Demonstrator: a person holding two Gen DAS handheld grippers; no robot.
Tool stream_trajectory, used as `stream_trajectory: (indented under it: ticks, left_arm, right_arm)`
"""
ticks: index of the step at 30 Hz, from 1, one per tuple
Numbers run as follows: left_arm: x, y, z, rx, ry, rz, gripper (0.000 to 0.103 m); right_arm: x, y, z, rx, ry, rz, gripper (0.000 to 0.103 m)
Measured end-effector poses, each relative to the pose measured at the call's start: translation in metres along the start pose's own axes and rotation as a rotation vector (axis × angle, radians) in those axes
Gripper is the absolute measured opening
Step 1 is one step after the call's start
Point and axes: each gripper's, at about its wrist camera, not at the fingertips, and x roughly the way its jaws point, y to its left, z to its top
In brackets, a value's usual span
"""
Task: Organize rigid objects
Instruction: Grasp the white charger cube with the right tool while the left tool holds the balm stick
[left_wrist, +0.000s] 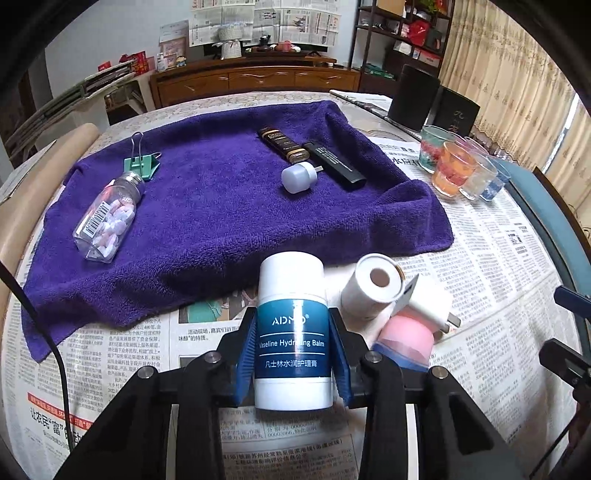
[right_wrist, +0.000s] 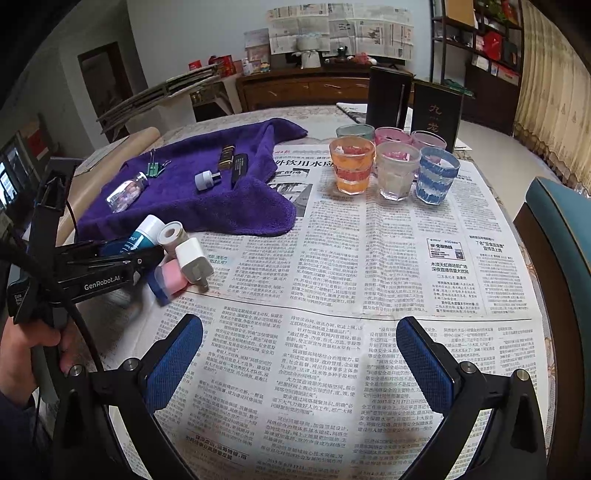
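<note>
Your left hand-held gripper (left_wrist: 291, 347) is clenched on the balm stick (left_wrist: 291, 332), its blue pads pressing both sides of the teal label while the white cap points away from you toward the purple towel (left_wrist: 221, 206). The stick sits low over the newspaper (left_wrist: 480, 258) that covers the surface, just in front of the towel's near edge. Right beside it lies a small cluster: a white paper roll (left_wrist: 373, 291) with its hollow core facing you, a white plug adapter (left_wrist: 428, 306) leaning against it, and a pink round case (left_wrist: 406, 341) with a blue rim below them, all touching one another. On the towel you have a clear pill bottle (left_wrist: 107, 218) lying on its side at the left, a green binder clip (left_wrist: 142, 164) just behind it, a small grey-white plug light (left_wrist: 297, 177) near the middle, and a brown tube (left_wrist: 284, 146) and a black stick-shaped device (left_wrist: 334, 164) side by side behind that. Your right hand-held gripper (right_wrist: 299, 362) hangs released over bare newspaper, its jaws spread wide with nothing between them, well apart from the cluster to its left. Farther back on that side stand six tinted glass cups (right_wrist: 391, 166) in two rows, with two dark boxes (right_wrist: 413, 99) behind them.
</note>
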Motion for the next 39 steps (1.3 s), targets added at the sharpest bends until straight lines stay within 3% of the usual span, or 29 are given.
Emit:
stream_trajectory:
  ticks: [10,14,18,25,34,39]
  left_arm:
    - [-0.016,0.025,-0.017,-0.01,0.005,-0.038,0.034]
    - [-0.022,0.044,-0.022,-0.03,0.008,-0.043,0.034]
    - [-0.027,0.061,-0.026,-0.038,0.007,-0.046,0.034]
    - [-0.043,0.086,-0.025,-0.061,-0.024,-0.049,0.034]
    - [-0.05,0.105,-0.028,-0.101,-0.037,-0.058,0.034]
    - [-0.051,0.106,-0.028,-0.098,-0.039,-0.064,0.034]
  right_arm:
    - [0.012,0.017,0.001,-0.047,0.002,0.041,0.103]
    - [0.013,0.033,0.012,-0.082,-0.044,0.098,0.1]
    - [0.028,0.048,0.028,-0.121,-0.033,0.139,0.084]
    - [0.059,0.07,0.032,-0.258,0.011,0.126,0.077]
    - [0.067,0.062,0.04,-0.265,0.006,0.132,0.07]
    - [0.081,0.079,0.038,-0.388,0.025,0.113,0.058]
